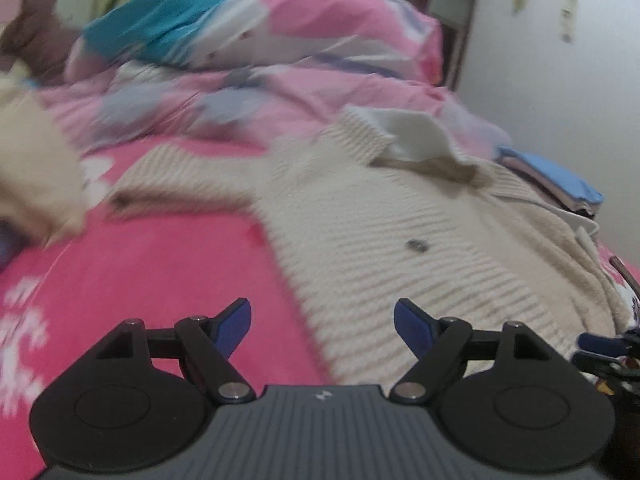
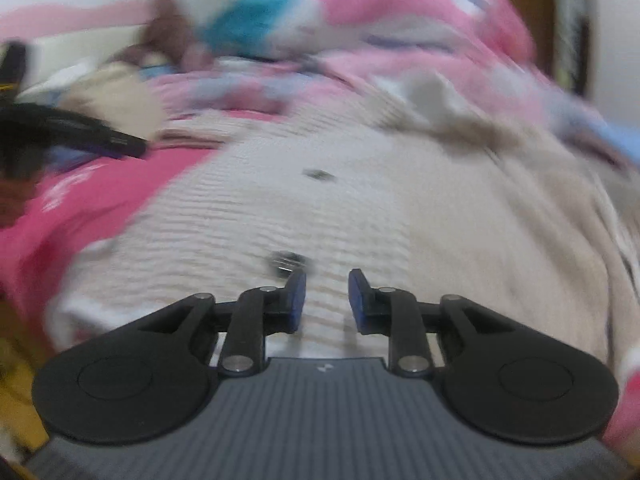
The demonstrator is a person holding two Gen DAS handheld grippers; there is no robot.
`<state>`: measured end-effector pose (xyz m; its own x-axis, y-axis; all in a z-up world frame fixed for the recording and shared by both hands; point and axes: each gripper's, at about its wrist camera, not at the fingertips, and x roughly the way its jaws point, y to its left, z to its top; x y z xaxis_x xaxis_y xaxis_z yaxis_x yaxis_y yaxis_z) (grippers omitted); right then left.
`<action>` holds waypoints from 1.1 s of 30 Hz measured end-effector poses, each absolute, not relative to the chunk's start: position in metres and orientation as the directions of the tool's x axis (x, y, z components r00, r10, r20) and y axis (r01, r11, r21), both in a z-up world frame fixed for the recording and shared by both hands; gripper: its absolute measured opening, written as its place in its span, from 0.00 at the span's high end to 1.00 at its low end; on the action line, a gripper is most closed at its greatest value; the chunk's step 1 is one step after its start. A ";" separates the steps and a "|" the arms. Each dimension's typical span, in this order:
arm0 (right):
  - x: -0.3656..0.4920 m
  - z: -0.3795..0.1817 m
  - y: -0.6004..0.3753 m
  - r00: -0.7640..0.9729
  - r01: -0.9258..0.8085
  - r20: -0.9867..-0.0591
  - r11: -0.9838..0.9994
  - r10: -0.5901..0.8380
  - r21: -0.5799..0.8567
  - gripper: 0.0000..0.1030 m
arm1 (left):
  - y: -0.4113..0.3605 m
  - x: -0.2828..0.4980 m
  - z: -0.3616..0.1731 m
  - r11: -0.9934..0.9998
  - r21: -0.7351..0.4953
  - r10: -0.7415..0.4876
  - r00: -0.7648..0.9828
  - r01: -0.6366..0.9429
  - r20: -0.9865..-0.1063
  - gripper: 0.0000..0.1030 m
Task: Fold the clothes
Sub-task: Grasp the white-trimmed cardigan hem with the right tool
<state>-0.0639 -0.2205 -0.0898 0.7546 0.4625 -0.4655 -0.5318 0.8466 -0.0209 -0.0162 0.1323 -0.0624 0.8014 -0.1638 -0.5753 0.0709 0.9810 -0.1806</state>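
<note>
A cream ribbed knit cardigan with dark buttons and a white collar (image 1: 400, 216) is lying spread, front up, on the pink printed bed sheet (image 1: 160, 272), its collar end toward a heaped pink and turquoise quilt (image 1: 300, 24) at the far side; one sleeve is stretching out across the sheet on the left of the left wrist view; a folded blue cloth (image 1: 560, 184) is sitting just beside the far shoulder. The knit is looking soft, thick and limp, light enough for one hand yet likely to sag and stretch when lifted, so it probably wants taking by a firm edge: the hem corner, the cuff or the shoulder seam, pinching through both layers, not by the loose open weave in the middle. The left gripper (image 1: 322, 326) is hovering over the boundary of sheet and cardigan hem, tilting downward, its fingers (image 1: 236, 324) standing wide apart with nothing between them; the right gripper (image 2: 327, 300) is poised low over the cardigan's lower front near a button, angling down, its fingers narrowly apart and clamping nothing; both views are blurring.
</note>
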 end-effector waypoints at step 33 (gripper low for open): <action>-0.104 -0.106 -0.101 0.594 -0.771 -0.544 0.613 0.593 -0.173 0.94 | 0.171 0.166 -0.126 0.888 -0.450 -0.241 0.739 -0.094 -0.629 0.90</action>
